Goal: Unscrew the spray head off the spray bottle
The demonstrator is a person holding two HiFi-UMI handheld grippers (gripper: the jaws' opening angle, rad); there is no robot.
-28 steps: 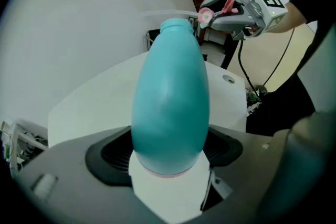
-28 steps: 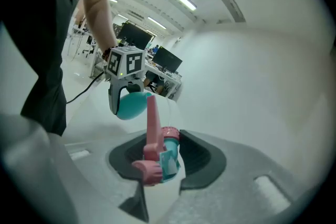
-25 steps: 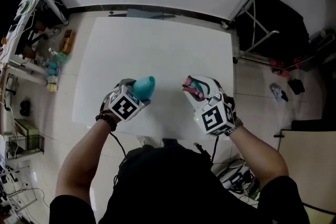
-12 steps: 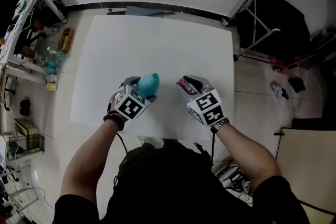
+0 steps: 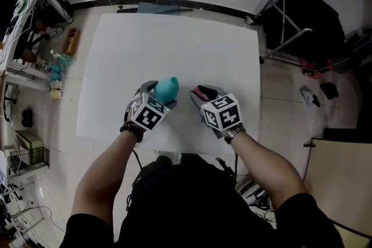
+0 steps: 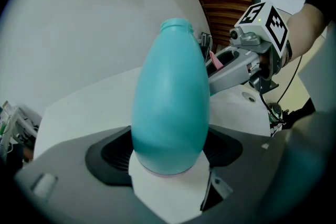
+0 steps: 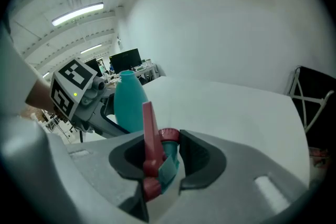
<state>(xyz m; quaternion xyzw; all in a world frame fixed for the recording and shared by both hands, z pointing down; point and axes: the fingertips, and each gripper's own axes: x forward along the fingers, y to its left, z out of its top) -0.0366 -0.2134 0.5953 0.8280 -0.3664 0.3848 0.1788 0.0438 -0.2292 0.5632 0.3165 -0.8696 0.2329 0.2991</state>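
Since the earlier frame, the right gripper (image 5: 200, 94) has dropped, rolled and closed toward the left gripper (image 5: 152, 96), over the near edge of the tabletop (image 5: 174, 43). The left gripper's jaws are clamped on the base end of the bottle (image 6: 170, 107); only its own view shows the bare neck (image 6: 176, 24). The right gripper's jaws are clamped on the spray head (image 7: 157, 152). Its view shows the pink trigger and red collar, mostly hidden in the head view.

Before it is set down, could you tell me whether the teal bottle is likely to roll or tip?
The teal bottle is egg-shaped, so on its side it would probably roll. Widest low down, it may stand steadily. Its smooth wall looks slippery.
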